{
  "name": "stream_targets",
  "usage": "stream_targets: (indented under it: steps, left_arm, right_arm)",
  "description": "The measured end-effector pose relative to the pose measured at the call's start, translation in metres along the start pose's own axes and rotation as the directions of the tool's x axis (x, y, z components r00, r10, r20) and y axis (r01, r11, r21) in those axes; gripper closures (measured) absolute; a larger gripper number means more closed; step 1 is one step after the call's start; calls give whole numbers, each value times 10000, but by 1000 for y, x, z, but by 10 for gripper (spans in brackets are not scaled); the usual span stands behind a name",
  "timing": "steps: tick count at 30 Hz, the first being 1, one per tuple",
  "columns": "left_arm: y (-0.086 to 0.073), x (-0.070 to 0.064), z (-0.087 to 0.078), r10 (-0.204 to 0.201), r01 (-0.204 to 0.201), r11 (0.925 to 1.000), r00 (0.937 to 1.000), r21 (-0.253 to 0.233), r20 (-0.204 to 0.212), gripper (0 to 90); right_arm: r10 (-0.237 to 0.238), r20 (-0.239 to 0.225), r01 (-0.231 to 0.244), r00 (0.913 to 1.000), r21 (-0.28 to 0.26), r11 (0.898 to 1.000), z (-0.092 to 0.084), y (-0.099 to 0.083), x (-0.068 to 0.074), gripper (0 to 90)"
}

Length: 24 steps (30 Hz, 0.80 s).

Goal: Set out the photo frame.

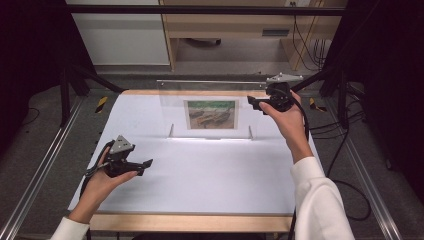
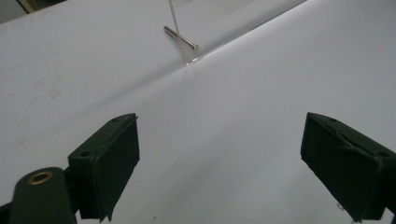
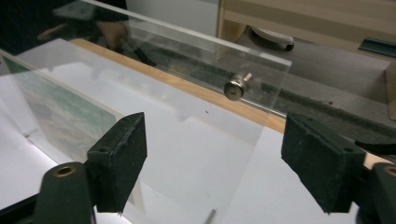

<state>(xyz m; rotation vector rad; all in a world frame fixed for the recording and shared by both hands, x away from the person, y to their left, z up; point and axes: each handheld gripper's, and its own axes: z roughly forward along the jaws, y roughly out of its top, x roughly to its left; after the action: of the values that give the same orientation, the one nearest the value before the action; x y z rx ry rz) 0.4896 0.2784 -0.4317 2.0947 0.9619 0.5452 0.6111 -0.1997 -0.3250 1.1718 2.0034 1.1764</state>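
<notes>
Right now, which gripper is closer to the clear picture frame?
Right. The right gripper is at the clear picture frame's upper right corner, jaws open. The left gripper hangs over the white table, well in front of it.

Clear acrylic frame point(image 1: 210, 107) holds a green-brown picture point(image 1: 211, 114) on a white table point(image 1: 200, 170).

A clear, glossy acrylic frame point(image 1: 212, 107) stands on a smooth, matt white table top point(image 1: 200, 170) edged with pale wood. A paper picture point(image 1: 211, 114) with a dull printed surface sits inside it. A shiny metal bolt point(image 3: 235, 87) passes through the acrylic. Both grippers have matt black plastic jaws with rough-edged pads.
</notes>
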Motion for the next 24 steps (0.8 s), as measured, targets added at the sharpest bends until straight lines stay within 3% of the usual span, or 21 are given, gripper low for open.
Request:
stream_targets:
  steps: [8, 13, 24]
  left_arm:
    - [-1, -4, 2, -67, 67, 9998, 10000, 199, -16, 93]
    - [-2, -9, 4, 127, -125, 9993, 9999, 361, -47, 87]
    - [-7, -12, 2, -188, 191, 9995, 9997, 232, -147, 81]
  right_arm:
    - [43, 34, -45, 10000, 418, 9991, -14, -1, 0, 93]
    - [14, 91, -18, 10000, 431, 9991, -29, -2, 2, 79]
    - [273, 273, -280, 9993, 254, 9993, -57, -11, 7, 66]
